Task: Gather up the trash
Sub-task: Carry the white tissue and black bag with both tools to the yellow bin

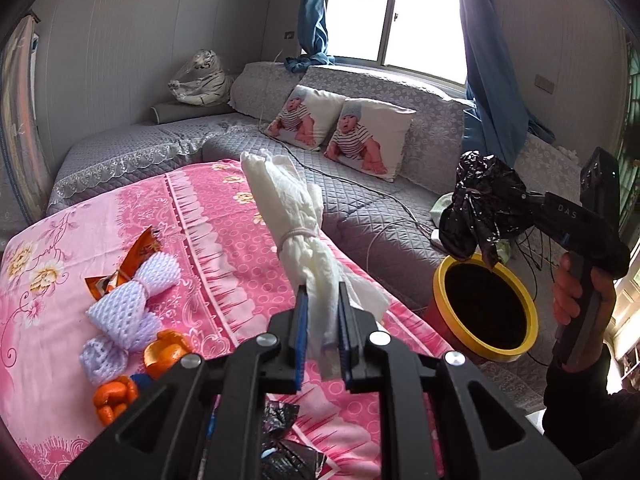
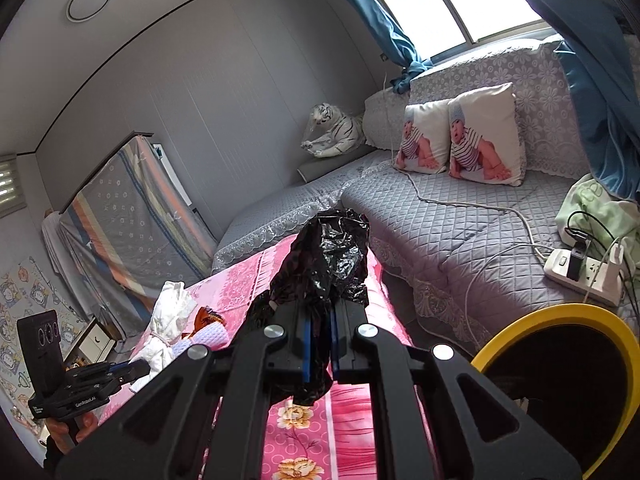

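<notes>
Above the pink-clothed surface [image 1: 224, 216], two pieces of trash are being carried at once. The left tongs [image 1: 322, 320] are clamped on a white tissue bundle [image 1: 296, 236] tied with a band, which sticks up and away toward 12 o'clock in the left wrist view. The right tongs [image 2: 320, 344] are closed on a crumpled black plastic bag [image 2: 324, 260]; in the left wrist view that bag [image 1: 480, 204] hangs just above the bin's far rim, at about 3 o'clock.

The yellow-rimmed bin [image 1: 486, 306], dark inside, is seen off the surface's edge: 3 to 4 o'clock from the left tongs, 4 o'clock in the right wrist view [image 2: 560, 312].

Step judged: transport to the bin, drop not yet done. The black bag is closer, so it is likely to be released first.

Next move calls for:
- right tongs centred over the bin mouth before opening, since the bag is light and may cling to the pads
- left tongs swung toward 3 o'clock with the tissue bundle kept clear of the right hand [image 1: 576, 300]

Left on the surface at 8 to 9 o'clock: a white foam net [image 1: 132, 300], an orange wrapper [image 1: 136, 260], orange peel [image 1: 116, 396] and more black plastic below the left tongs.
</notes>
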### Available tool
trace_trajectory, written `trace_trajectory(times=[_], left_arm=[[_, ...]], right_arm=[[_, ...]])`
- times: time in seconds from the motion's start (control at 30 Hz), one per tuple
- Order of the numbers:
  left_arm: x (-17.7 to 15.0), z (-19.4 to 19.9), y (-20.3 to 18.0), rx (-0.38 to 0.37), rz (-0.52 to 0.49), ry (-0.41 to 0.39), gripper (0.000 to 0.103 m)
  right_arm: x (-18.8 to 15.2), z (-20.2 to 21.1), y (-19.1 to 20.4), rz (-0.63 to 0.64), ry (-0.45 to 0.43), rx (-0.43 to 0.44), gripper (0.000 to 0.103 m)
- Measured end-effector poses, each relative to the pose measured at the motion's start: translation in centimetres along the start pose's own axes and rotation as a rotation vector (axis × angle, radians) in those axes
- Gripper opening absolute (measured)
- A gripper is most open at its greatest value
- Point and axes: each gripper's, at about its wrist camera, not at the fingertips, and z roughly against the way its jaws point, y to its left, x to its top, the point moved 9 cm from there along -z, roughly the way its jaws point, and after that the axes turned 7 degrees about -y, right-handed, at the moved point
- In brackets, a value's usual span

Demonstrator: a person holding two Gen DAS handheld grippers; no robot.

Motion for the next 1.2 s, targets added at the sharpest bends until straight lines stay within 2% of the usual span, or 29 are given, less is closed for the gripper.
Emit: trace_trajectory(times=[0.4,0.7,1.2], left_arm=[[1.1,-5.7,-9.4,-0.182,-0.105,0.041,0.012],[0.0,-9.9,-16.5,-0.317,-0.152,0.096,0.012],[-3.0,-15.3,-24.4,-0.452,-0.205,0.192,0.012]], right_arm=[[2.8,5.2,-9.0,-0.033,-0.123,-0.215,0.006],[3.2,8.8,-15.1,-0.044,-0.185,-0.4,0.006],[0.7,9.9,-21.3,-0.1,-0.157,-0.55,0.006]])
